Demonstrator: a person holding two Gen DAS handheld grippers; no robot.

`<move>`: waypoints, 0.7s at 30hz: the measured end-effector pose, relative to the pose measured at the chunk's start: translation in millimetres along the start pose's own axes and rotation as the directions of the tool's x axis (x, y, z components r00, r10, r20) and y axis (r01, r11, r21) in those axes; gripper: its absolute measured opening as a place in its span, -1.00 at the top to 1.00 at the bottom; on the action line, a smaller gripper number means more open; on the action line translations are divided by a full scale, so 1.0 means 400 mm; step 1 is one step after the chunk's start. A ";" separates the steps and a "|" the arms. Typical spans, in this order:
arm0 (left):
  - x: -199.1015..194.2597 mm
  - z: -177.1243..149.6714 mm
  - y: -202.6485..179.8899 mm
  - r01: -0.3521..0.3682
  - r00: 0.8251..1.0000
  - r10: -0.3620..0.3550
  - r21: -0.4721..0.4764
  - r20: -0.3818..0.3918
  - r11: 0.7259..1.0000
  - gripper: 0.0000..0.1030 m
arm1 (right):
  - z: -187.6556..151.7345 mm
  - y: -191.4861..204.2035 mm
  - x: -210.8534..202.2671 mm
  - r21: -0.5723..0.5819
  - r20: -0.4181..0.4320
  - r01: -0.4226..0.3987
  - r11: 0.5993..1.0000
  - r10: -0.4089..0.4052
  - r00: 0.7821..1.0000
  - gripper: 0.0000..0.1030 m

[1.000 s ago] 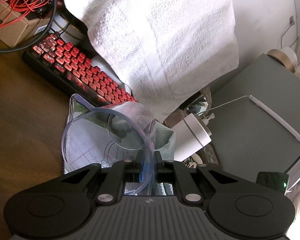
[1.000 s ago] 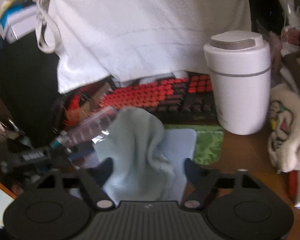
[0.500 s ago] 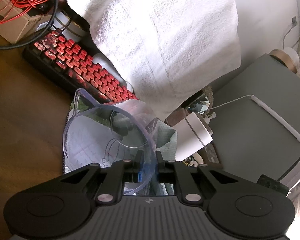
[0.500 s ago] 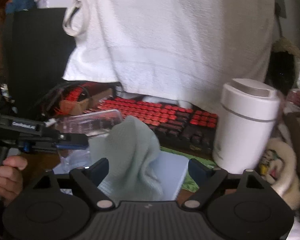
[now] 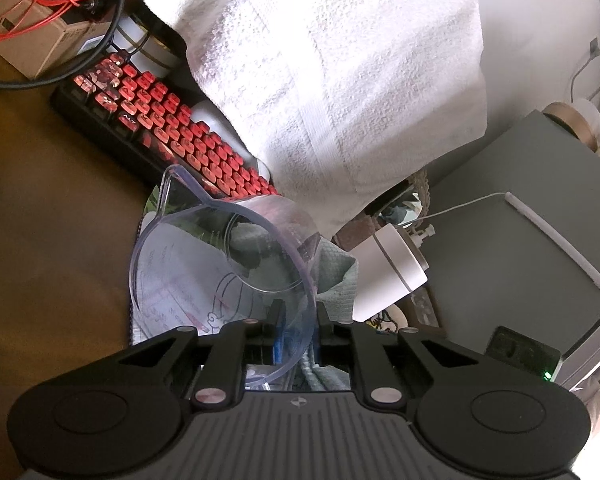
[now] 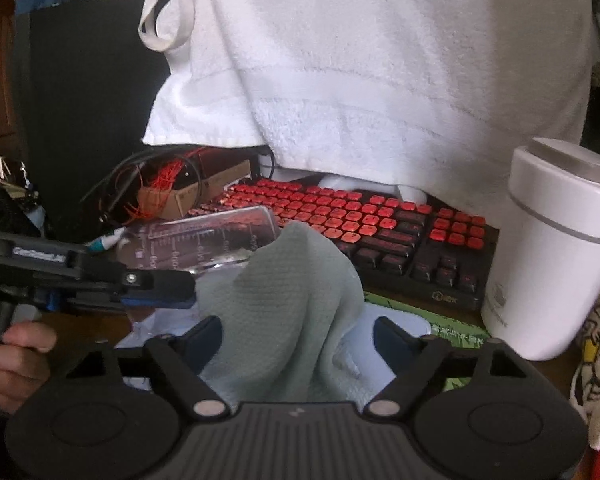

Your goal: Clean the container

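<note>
Left tongs [image 5: 296, 320] pinch rim of clear jug [image 5: 224, 256], tipped on side, mouth toward left camera. Right tongs [image 6: 296, 332] wide, just closing around green cloth [image 6: 284, 300], touching jug's base end.

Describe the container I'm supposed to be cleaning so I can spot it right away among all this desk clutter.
Find the keyboard with red keys below the big white towel. Just in front of its left end, the left gripper holds a clear plastic measuring jug on its side by the rim, a grey-green cloth bunched against it. It is the only see-through item, with printed scale marks, unlike the opaque white tumbler at right.
</note>
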State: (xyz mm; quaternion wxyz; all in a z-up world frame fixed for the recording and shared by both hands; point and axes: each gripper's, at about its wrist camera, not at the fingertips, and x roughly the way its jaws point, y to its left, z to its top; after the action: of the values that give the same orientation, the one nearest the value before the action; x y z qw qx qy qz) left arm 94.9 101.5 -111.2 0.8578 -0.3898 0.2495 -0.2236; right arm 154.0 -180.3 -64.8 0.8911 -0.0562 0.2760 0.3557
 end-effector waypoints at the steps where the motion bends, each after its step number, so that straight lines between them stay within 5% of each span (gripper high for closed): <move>1: 0.000 0.000 0.001 0.001 1.000 -0.001 -0.002 0.000 1.000 0.75 | 0.002 -0.005 0.009 0.010 -0.007 -0.011 1.000 0.011 1.000 -0.49; 2: 0.000 0.001 0.001 0.000 1.000 0.000 -0.003 -0.002 1.000 0.74 | 0.003 -0.011 0.019 0.033 -0.021 -0.025 0.999 0.026 0.999 -0.41; 4: 0.001 0.001 0.003 -0.002 1.000 0.002 -0.007 -0.005 1.000 0.73 | 0.004 -0.024 0.039 0.079 -0.047 -0.054 0.995 0.058 0.997 0.26; 7: 0.001 0.002 0.004 0.000 1.000 0.000 -0.009 -0.004 1.000 0.73 | -0.001 -0.043 0.046 0.138 -0.029 -0.089 0.986 0.094 0.995 0.69; 13: 0.001 0.001 0.005 0.002 1.000 -0.002 -0.015 -0.003 1.000 0.73 | -0.012 -0.066 0.006 0.182 0.038 -0.054 0.982 0.048 0.998 0.74; 21: 0.000 0.003 0.010 0.007 1.000 -0.007 -0.021 -0.006 1.000 0.72 | 0.002 -0.057 -0.037 0.199 0.138 -0.110 0.974 0.083 0.987 0.74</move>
State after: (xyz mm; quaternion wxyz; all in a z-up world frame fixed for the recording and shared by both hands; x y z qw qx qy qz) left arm 96.6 104.5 -113.6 0.8522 -0.3988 0.2531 -0.2252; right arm 160.7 -205.6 -58.5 0.8898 0.0731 0.2555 0.3711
